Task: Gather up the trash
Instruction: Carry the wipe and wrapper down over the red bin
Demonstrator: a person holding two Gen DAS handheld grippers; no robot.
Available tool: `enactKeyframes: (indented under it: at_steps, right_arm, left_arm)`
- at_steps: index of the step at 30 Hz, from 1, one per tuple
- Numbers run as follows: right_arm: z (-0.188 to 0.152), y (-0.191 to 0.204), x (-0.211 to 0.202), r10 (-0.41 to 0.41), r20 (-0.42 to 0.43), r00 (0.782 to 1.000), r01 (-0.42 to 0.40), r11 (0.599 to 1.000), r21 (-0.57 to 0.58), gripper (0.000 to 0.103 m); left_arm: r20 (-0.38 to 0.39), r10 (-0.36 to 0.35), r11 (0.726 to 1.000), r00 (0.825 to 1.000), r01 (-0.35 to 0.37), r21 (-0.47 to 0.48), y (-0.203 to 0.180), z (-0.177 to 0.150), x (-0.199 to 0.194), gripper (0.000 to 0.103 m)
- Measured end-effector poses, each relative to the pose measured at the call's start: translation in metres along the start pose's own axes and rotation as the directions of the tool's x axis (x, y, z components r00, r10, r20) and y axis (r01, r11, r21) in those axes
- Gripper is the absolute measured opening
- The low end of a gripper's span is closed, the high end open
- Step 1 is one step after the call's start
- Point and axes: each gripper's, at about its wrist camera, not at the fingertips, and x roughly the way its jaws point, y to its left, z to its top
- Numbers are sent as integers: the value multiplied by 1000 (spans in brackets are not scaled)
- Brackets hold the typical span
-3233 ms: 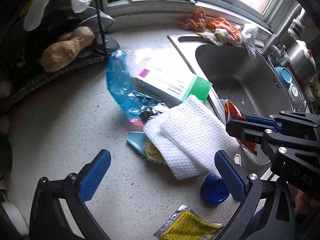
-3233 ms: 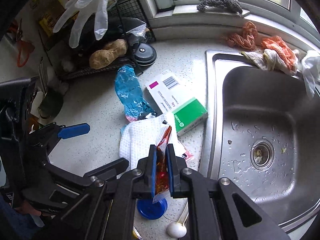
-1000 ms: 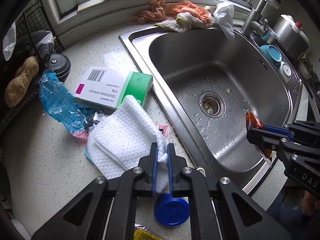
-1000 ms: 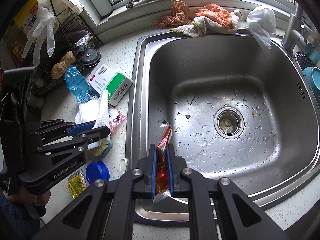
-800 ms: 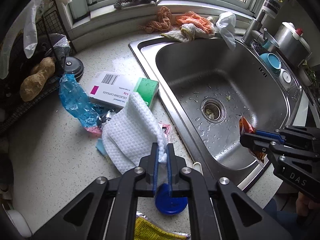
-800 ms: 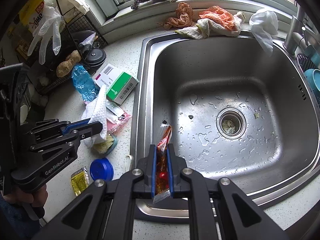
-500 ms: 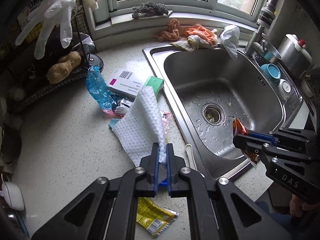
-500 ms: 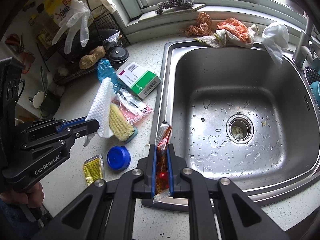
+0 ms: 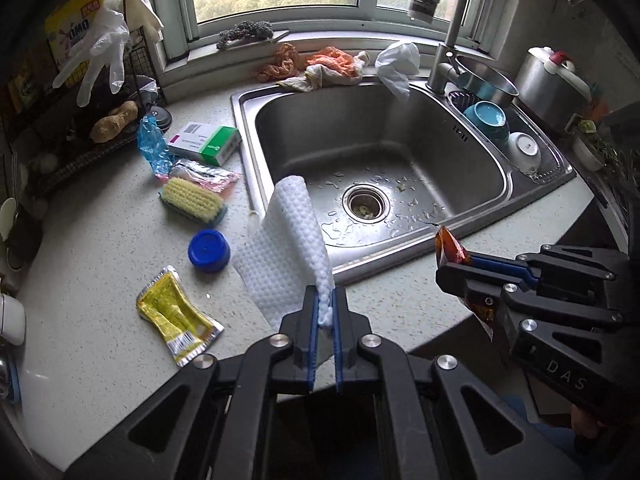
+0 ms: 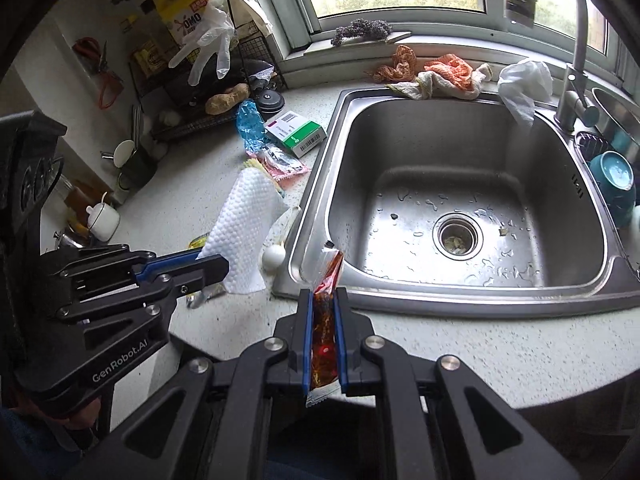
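My left gripper (image 9: pixel 325 312) is shut on a white dimpled wipe (image 9: pixel 284 248) and holds it above the counter's front edge; it also shows in the right wrist view (image 10: pixel 244 224). My right gripper (image 10: pixel 323 312) is shut on a red sauce sachet (image 10: pixel 325 320), which also shows in the left wrist view (image 9: pixel 450 246). On the counter lie a yellow sachet (image 9: pixel 174 314), a blue cap (image 9: pixel 209 250), a yellow scrub brush (image 9: pixel 192 200), a silver-pink wrapper (image 9: pixel 206 174), a blue plastic bag (image 9: pixel 152 146) and a white-green medicine box (image 9: pixel 204 142).
The steel sink (image 9: pixel 380 176) sits right of the trash, with rags (image 9: pixel 320 66) behind it and bowls (image 9: pixel 490 120) in its side tray. A wire rack (image 9: pixel 72 128) with a hanging glove (image 9: pixel 100 60) stands at the far left. A white spoon (image 10: pixel 276 254) lies by the sink edge.
Both grippers have pulled back and up from the counter. The wipe has lifted off the pile, uncovering the scrub brush and the wrapper. The sachet stays in the right gripper.
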Motion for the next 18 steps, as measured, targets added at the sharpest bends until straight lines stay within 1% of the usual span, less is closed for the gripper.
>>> enactKeyframes:
  at_steps: [3,8,13,18]
  right_arm:
    - [-25,-8,-19,-11,11,1000,11,1000,8,9]
    - [-70,-25,-47,-43,15,999,42,999,33,9]
    - [-109,-50,-63,-81,-12,997,82,992,100,9]
    - [-140,-68,-67,-114,-51,992,121,979,164,9]
  left_arm:
    - [4,-6,1000,1000,6,15,-34,-21,-8,5]
    - [-13,-45,998,999,46,37,-89,-52,-14,5]
    - [-69,-89,993,994,94,70,-137,-74,-5,5]
    - [-136,-132,983,982,148,113,-172,-91,15,5]
